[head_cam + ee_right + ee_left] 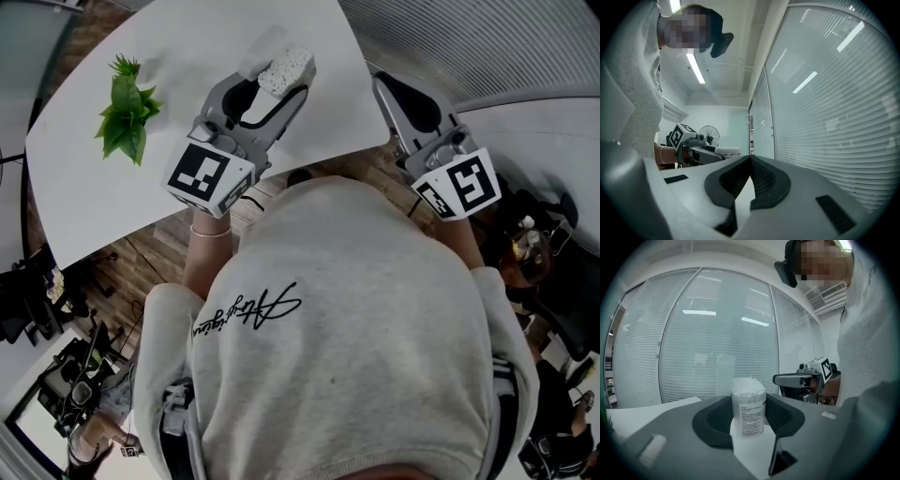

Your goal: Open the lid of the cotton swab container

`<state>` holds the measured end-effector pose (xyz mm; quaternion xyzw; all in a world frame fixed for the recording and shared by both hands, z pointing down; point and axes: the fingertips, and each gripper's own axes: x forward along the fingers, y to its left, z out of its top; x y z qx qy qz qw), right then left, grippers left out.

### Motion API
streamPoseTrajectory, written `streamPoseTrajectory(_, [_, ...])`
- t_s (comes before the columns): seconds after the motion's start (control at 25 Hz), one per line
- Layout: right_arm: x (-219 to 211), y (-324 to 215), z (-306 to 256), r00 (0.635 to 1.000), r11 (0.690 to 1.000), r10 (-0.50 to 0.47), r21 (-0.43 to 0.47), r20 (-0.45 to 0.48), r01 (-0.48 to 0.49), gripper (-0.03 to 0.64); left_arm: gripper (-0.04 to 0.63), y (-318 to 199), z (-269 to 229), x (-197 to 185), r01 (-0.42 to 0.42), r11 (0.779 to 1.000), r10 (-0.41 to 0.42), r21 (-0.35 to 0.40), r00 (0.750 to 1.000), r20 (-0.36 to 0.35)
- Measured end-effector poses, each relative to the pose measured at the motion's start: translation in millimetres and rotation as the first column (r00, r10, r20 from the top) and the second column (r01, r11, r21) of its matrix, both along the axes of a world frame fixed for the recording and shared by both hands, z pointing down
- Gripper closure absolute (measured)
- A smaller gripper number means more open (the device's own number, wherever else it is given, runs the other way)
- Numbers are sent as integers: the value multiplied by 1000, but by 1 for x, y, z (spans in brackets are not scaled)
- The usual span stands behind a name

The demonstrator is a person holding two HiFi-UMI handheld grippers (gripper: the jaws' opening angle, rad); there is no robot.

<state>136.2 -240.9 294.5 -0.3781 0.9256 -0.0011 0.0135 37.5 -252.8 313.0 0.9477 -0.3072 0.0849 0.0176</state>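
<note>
cotton swab container (pixel 748 409) upright, clamped in left tongs (pixel 274 80) over table (pixel 187 56) | right tongs (pixel 750 161) together, empty, beyond table's edge

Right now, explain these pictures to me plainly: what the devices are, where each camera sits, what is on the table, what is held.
A person holds two handheld two-jaw grippers. One picture looks down from a camera on the person's head; the other two come from cameras riding on each gripper. The left gripper grips a clear cotton swab container between its jaws, over the white table. The right gripper is shut and empty. A small green plant stands on the table.
</note>
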Motion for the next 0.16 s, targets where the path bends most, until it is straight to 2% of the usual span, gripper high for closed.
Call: streamPoseTrajectory(0.16, [-1, 0, 1, 1000, 1000, 4, 1, 2, -4, 617, 407, -1, 2, -1, -2, 1000, 2, -3, 1000, -1])
